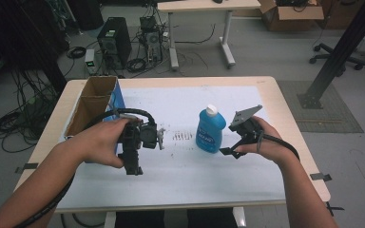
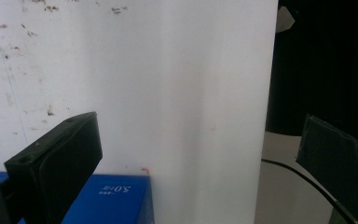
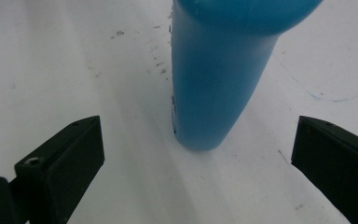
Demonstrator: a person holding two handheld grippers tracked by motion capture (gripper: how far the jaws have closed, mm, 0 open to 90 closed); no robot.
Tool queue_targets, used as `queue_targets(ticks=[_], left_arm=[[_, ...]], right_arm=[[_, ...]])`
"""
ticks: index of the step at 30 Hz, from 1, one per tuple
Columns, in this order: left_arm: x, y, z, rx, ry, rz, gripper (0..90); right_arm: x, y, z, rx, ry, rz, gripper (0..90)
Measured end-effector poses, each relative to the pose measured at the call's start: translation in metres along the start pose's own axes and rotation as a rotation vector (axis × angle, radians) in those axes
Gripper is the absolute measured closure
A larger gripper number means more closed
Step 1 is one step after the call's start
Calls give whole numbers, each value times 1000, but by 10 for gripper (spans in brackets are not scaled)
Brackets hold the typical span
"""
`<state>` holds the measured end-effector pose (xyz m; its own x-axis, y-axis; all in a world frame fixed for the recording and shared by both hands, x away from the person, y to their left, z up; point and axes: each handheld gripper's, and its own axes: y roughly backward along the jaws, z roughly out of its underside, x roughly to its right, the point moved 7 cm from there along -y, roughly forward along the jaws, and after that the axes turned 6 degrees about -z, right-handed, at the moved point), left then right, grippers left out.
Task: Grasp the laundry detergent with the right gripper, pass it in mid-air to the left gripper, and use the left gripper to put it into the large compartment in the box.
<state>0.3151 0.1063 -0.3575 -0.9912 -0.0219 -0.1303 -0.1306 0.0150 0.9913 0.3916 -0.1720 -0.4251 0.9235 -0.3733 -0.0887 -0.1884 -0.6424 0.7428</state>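
The blue bottle (image 1: 210, 130) stands upright at frame centre on the white mat (image 1: 185, 171), just left of the right gripper (image 1: 231, 151), jaws wide and empty; the left gripper (image 1: 134, 168), lower left, likewise gapes wide.

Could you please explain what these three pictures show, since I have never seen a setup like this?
No robot is here: a person at a table holds a two-jaw tool in each hand. The high view looks down from above. There you see the left hand-held gripper and the right hand-held gripper, each with a trailing cable. The other two pictures come from small cameras riding on those tools, looking along their black jaws.

On the white sheet stands a blue bottle with a white cap, upright. At the table's left edge sits an open cardboard box with a blue side.

Nothing is held. The right gripper view shows the bottle ahead of open jaws, apart from both. The left jaws are open too, over the sheet.
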Motion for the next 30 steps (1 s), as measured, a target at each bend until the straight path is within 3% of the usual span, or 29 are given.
queue_targets(ticks=[18, 30], left_arm=[[2, -1, -2, 4, -9, 1, 2], [5, 2, -1, 4, -10, 0, 2]], right_arm=[[-6, -15, 0, 150, -43, 4, 16], [-3, -23, -1, 225, -58, 43, 13]])
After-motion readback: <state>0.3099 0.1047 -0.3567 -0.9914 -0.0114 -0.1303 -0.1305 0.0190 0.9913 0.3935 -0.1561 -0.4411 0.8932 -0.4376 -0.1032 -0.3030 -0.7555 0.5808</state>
